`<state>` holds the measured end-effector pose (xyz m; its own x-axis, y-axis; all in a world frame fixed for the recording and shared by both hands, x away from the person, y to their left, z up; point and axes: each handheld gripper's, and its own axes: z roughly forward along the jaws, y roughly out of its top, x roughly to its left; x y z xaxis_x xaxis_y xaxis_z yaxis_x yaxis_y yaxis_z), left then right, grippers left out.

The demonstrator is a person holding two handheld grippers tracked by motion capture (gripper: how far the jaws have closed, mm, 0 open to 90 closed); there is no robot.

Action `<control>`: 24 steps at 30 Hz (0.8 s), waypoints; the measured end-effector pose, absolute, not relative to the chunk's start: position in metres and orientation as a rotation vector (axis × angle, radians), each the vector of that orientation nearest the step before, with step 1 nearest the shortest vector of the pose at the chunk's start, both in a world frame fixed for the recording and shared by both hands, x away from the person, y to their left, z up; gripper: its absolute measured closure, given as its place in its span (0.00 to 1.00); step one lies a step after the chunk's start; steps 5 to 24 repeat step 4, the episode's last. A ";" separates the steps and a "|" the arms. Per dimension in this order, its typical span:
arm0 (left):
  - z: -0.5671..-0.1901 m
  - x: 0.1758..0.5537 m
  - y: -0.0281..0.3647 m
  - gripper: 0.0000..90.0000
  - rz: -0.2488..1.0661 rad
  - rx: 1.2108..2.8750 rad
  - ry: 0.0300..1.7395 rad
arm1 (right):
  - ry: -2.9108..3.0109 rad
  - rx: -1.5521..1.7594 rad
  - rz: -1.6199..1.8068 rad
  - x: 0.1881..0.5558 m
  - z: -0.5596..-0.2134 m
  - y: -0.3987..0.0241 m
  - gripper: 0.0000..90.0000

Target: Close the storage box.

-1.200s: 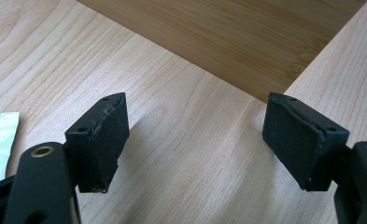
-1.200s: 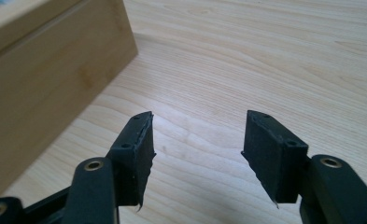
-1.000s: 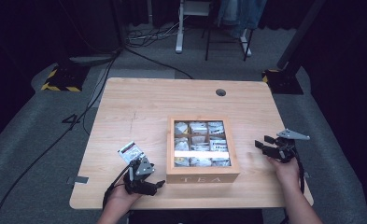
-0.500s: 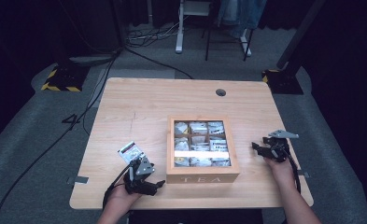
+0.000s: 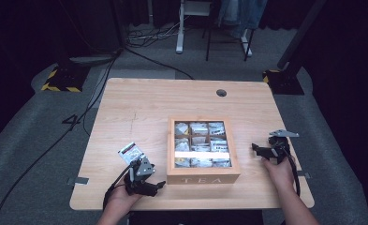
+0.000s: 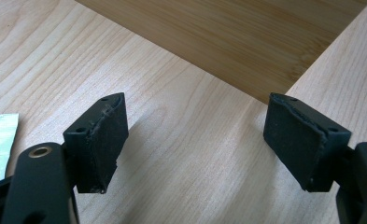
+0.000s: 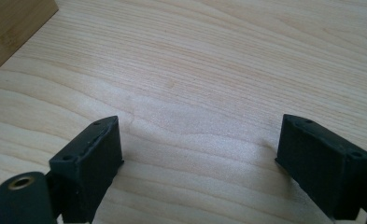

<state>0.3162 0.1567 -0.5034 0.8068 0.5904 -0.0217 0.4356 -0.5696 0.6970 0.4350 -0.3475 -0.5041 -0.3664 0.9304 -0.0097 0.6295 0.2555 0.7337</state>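
Two grippers idle | left gripper [image 5: 159, 185] near table [image 5: 149, 103] front edge, jaws apart, empty, packet [image 5: 131, 152] just beside | right gripper [image 5: 256, 148] near right edge, jaws just opened wide, nothing between | tea box [image 5: 203, 174] between them, likely flanked for two-handed access

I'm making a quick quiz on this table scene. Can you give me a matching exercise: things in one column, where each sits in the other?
Things:
1. tea box
2. tea packet
3. left gripper
4. right gripper

Places, as the high view shows them:
A. lying loose on the table, left of the box
B. right of the box, open over bare wood
C. middle of the table, bags showing through its top
D. at the box's near left corner, open

Pairs: 1-C, 2-A, 3-D, 4-B
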 end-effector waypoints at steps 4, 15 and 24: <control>-0.503 0.316 0.157 0.25 0.274 2.266 0.751 | 2.080 1.423 0.900 0.435 -0.504 -0.347 0.15; -0.503 0.316 0.157 0.25 0.274 2.266 0.751 | 2.080 1.423 0.900 0.435 -0.504 -0.347 0.15; -0.503 0.316 0.157 0.25 0.274 2.266 0.751 | 2.080 1.423 0.900 0.435 -0.504 -0.347 0.15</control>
